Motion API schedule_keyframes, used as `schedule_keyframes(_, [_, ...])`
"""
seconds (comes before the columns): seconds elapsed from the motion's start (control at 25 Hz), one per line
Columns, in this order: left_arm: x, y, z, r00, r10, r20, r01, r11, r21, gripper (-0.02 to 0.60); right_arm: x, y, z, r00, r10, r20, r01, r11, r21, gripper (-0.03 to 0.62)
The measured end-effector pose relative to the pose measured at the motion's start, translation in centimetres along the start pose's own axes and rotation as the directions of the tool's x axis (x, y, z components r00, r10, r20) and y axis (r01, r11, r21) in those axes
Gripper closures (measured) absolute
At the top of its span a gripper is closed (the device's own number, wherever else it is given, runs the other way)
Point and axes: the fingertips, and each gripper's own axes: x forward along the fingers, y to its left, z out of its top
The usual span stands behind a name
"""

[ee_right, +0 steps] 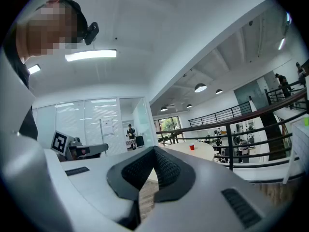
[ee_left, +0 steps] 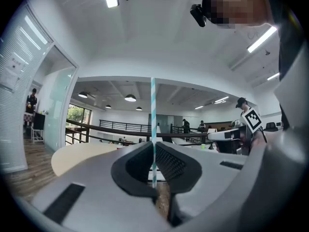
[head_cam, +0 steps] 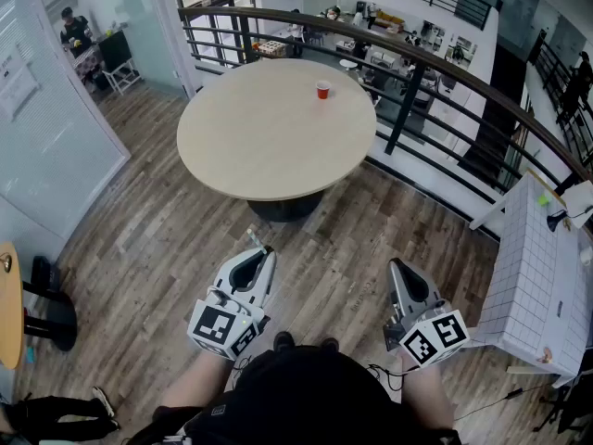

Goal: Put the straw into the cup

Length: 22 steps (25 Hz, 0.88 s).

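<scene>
A small red cup (head_cam: 322, 90) stands on the far side of a round beige table (head_cam: 269, 146), well ahead of both grippers. My left gripper (head_cam: 266, 251) is held low over the wooden floor, short of the table. It is shut on a white-and-teal striped straw (ee_left: 153, 124) that stands upright between its jaws. In the head view the straw (head_cam: 252, 237) pokes out at the jaw tips. My right gripper (head_cam: 397, 266) is level with it at the right, shut with nothing in it. The right gripper view shows the cup (ee_right: 191, 147) far off on the table (ee_right: 200, 152).
A dark curved railing (head_cam: 435, 63) runs behind the table. A white gridded table (head_cam: 542, 276) stands at the right, and a wooden tabletop (head_cam: 7, 304) at the left edge. A glass partition (head_cam: 46, 146) lines the left. Plank floor lies between me and the table.
</scene>
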Motion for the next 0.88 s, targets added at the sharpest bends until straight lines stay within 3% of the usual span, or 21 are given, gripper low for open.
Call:
schedule_keyframes(0.2, [0.4,0.1,-0.1,1.000,-0.008,0.001,0.008,1.000,0.001,0.563,0.3,-0.3,-0.1,1.000,-0.004,-0.001,0.004,1.000,0.004,0.574])
schedule_keyframes(0.56, [1.8,-1.9,-0.1,1.000,-0.013,-0.007,0.013,1.000,0.013,0.563,-2.4,-3.9,1.3,0.995,-0.082,0.061,0.079,0.996,0.051,0.572])
schedule_keyframes(0.88, [4.0,-4.4,-0.6,1.000,0.017,-0.013,-0.017,0.999,0.031,0.563,-5.7,-8.1,0.9,0.996,-0.077,0.053,0.074,0.996,0.057,0.571])
